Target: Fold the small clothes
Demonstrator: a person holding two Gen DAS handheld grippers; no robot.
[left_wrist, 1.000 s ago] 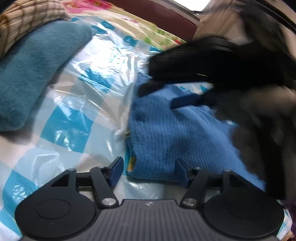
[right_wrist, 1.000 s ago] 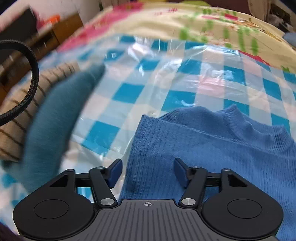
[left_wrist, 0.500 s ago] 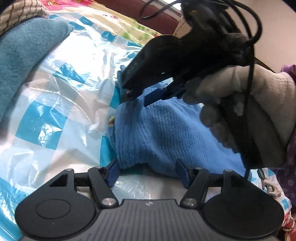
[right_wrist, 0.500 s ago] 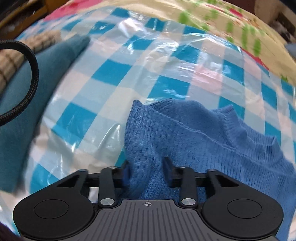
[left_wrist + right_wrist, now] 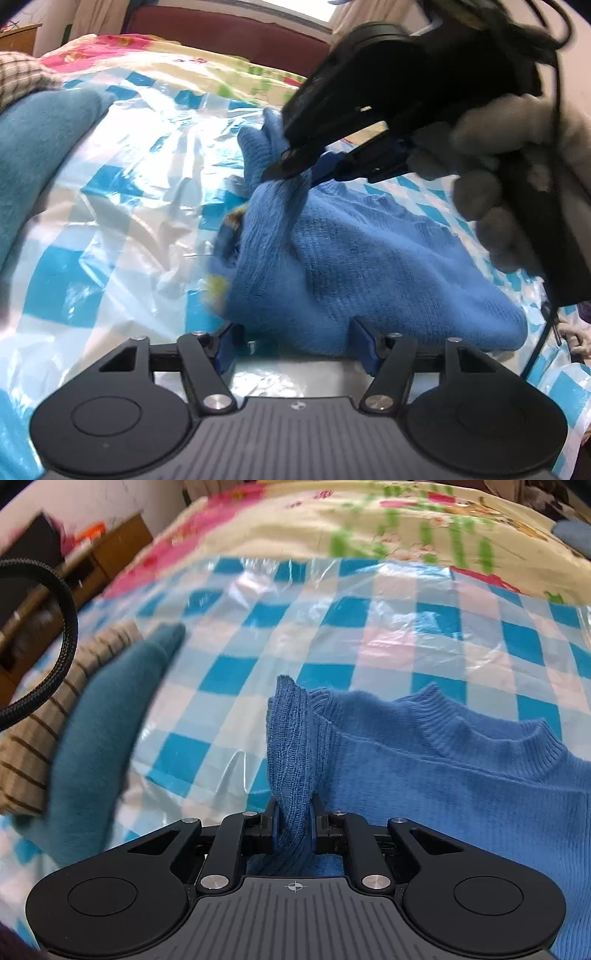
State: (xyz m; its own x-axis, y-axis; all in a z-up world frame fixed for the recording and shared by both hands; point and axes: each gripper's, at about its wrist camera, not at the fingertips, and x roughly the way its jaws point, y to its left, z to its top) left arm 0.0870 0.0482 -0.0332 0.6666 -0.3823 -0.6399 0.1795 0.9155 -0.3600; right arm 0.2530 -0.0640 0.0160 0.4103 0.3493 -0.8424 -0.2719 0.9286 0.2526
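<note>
- You are at the first fold: your right claw [image 5: 294, 827] is clenched on a pinched-up corner of the blue sweater [image 5: 443, 775], near the shoulder.
- Your left claw [image 5: 295, 341] is spread wide at the sweater's near edge, gripping nothing.
- The sweater lies on the checked plastic sheet [image 5: 258, 616] on the bed, collar toward 1 o'clock in the right view, long axis roughly 7 to 1.
- Next, likely clench the left claw, then carry both corners across together.

We count one blue sweater [image 5: 424, 775], one teal garment [image 5: 103, 731], one striped beige garment [image 5: 33, 760], one checked plastic sheet [image 5: 332, 620], one floral bedspread [image 5: 332, 520], two tongs [image 5: 294, 827] [image 5: 295, 345], one gloved hand [image 5: 509, 177]
</note>
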